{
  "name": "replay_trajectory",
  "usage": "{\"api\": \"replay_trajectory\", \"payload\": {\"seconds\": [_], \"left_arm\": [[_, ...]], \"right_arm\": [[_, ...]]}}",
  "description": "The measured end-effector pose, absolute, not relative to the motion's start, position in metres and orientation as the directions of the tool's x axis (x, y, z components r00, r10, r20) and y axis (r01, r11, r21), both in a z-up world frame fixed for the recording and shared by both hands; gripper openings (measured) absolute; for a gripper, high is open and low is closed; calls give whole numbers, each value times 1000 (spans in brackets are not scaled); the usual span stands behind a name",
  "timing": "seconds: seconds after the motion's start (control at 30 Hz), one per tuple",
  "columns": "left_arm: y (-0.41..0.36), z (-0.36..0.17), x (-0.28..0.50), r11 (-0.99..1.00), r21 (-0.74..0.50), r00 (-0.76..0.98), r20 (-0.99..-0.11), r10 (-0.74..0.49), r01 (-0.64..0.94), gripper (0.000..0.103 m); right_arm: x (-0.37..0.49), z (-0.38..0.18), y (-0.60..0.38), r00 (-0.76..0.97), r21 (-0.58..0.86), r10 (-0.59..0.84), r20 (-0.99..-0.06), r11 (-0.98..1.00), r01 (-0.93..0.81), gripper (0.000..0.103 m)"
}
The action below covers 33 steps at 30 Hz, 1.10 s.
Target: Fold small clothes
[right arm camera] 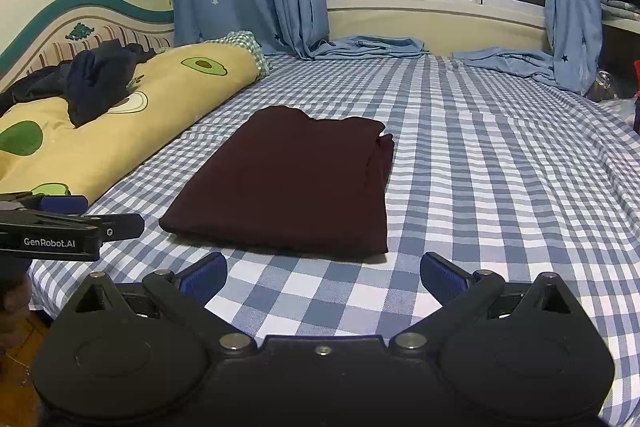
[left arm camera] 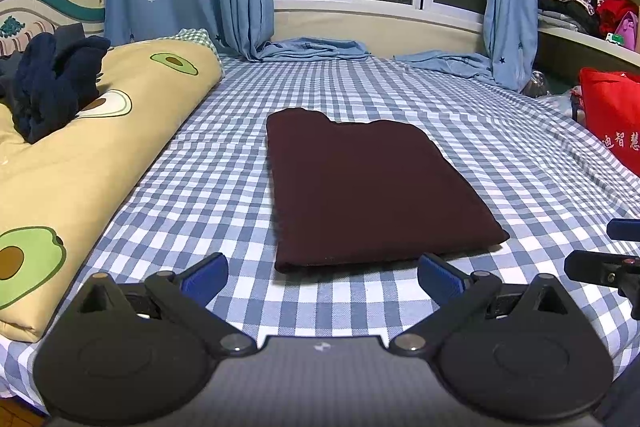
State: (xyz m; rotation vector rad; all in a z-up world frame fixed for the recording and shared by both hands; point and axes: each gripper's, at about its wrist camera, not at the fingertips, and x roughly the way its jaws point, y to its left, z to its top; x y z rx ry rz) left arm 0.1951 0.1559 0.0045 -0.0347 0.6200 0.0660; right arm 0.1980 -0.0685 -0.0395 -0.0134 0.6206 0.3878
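Left wrist view shows my left gripper [left arm camera: 322, 277] wide open, holding nothing. My right gripper [right arm camera: 323, 277] too. I see the soft, light dark-red folded cloth [left arm camera: 366, 187] on the blue checked bedsheet [left arm camera: 520, 155]. I'd pinch its near corners.

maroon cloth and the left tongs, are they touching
Apart. In the left wrist view the open left tongs sit short of the folded maroon cloth, with checked sheet visible between the blue pads and the cloth's near edge.
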Motion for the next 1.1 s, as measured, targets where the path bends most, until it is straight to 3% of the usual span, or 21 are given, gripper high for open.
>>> {"api": "replay_trajectory", "payload": {"seconds": [1.1], "left_arm": [[146, 8, 194, 998, 17, 811, -581, 64, -66, 102]], "right_arm": [[199, -37, -76, 751, 100, 343, -564, 931, -350, 102]]}}
